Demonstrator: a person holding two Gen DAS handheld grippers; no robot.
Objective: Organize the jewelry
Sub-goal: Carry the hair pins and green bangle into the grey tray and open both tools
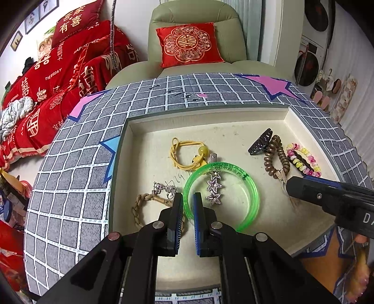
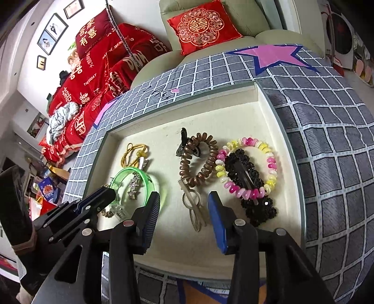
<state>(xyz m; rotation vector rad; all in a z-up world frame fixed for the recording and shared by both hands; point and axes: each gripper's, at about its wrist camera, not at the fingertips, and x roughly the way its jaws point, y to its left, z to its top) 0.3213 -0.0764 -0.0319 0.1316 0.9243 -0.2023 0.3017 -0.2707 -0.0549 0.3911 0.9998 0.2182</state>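
Observation:
A cream tray (image 1: 149,124) (image 2: 259,112) holds the jewelry. My left gripper (image 1: 187,198) is shut on the near-left rim of a green bangle (image 1: 253,194) (image 2: 152,180). A silver star clip (image 1: 213,189) (image 2: 133,187) lies across the bangle. A yellow cord bracelet (image 1: 184,152) (image 2: 133,152) lies behind it, a braided tan bracelet (image 1: 140,208) to its left. My right gripper (image 2: 184,201) is open over a pale slim clip (image 2: 195,210). A brown coil tie (image 2: 203,161) (image 1: 275,159), a pink-yellow coil tie (image 2: 247,189) (image 1: 303,159) and a black beaded clip (image 2: 243,170) lie beyond.
A black claw clip (image 1: 260,141) (image 2: 184,142) sits at the tray's back. A small silver chain piece (image 1: 163,187) lies by the tan bracelet. The tray rests on a grey checked cloth (image 1: 70,163) (image 2: 327,140). A green armchair (image 1: 196,14) stands behind.

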